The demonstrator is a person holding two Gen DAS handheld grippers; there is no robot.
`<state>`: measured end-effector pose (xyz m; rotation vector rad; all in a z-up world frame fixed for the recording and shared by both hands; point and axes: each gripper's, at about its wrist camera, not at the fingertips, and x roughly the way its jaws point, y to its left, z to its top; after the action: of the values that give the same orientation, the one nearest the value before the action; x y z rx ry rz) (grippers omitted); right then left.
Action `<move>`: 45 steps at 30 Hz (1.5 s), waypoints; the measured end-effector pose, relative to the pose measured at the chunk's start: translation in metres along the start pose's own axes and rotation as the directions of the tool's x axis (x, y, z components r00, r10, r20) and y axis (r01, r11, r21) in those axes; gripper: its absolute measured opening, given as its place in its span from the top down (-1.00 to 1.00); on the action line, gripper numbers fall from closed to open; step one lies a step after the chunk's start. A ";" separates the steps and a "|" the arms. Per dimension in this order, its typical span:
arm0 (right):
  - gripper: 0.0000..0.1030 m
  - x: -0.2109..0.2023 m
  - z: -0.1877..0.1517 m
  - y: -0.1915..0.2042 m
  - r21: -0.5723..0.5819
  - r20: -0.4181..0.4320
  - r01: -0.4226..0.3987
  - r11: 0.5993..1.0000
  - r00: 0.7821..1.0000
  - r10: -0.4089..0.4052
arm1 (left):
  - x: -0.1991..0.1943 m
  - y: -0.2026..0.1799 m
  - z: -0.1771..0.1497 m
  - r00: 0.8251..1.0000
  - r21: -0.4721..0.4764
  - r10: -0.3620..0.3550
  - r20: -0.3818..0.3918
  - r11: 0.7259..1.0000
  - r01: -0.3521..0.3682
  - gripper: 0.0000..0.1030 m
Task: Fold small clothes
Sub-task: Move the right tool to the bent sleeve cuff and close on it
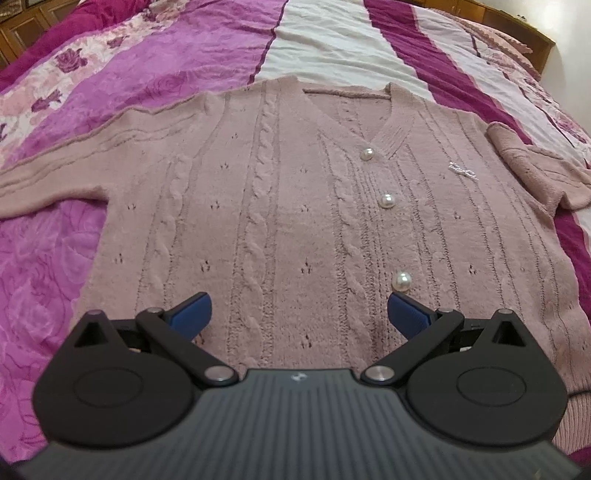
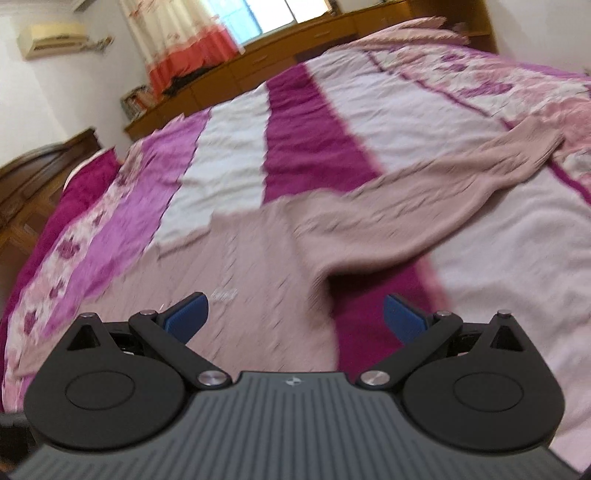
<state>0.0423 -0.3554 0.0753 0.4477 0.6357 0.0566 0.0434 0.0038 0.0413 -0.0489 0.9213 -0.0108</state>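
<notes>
A dusty-pink cable-knit cardigan (image 1: 295,192) with pearl buttons (image 1: 387,201) lies flat, front up, on the bed. Its left sleeve (image 1: 51,173) stretches out to the left; its right sleeve (image 1: 532,166) lies bunched at the right. My left gripper (image 1: 299,314) is open and empty, above the cardigan's lower body. In the right wrist view, which is blurred, the cardigan (image 2: 251,266) and one outstretched sleeve (image 2: 443,188) show. My right gripper (image 2: 295,314) is open and empty, above the cardigan's side edge near the armpit.
The bed is covered by a striped magenta, pink and white floral bedspread (image 1: 155,70). A wooden headboard (image 1: 517,22) is at the far edge. In the right wrist view, a wooden cabinet (image 2: 258,62), curtain (image 2: 184,40) and air conditioner (image 2: 51,37) stand beyond the bed.
</notes>
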 end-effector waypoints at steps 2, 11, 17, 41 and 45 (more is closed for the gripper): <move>-1.00 0.002 0.012 -0.016 0.023 0.023 0.016 1.000 1.000 -0.017 | 0.004 0.000 0.000 1.000 -0.007 0.009 -0.011 1.000 -0.009 -1.00; -1.00 0.025 0.042 -0.093 0.190 0.083 0.068 0.979 0.993 -0.086 | 0.018 0.000 0.000 0.998 -0.021 0.050 -0.039 0.998 -0.051 -1.00; -1.00 0.049 0.057 -0.129 0.255 0.116 0.103 0.961 0.984 -0.136 | 0.024 -0.004 -0.004 0.997 0.011 0.075 -0.033 0.997 -0.075 -1.00; -0.99 0.126 0.095 -0.186 0.365 0.216 0.052 0.930 0.966 -0.139 | 0.031 -0.012 -0.009 0.994 0.050 0.111 -0.019 0.993 -0.110 -1.00; -0.50 0.127 0.098 -0.191 0.414 0.234 0.067 0.908 0.956 -0.177 | 0.031 -0.012 -0.009 0.994 0.055 0.112 -0.018 0.992 -0.111 -1.00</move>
<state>0.1862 -0.5424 -0.0069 0.7992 0.4038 -0.2585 0.0553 -0.0094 0.0116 0.0530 0.9434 0.0673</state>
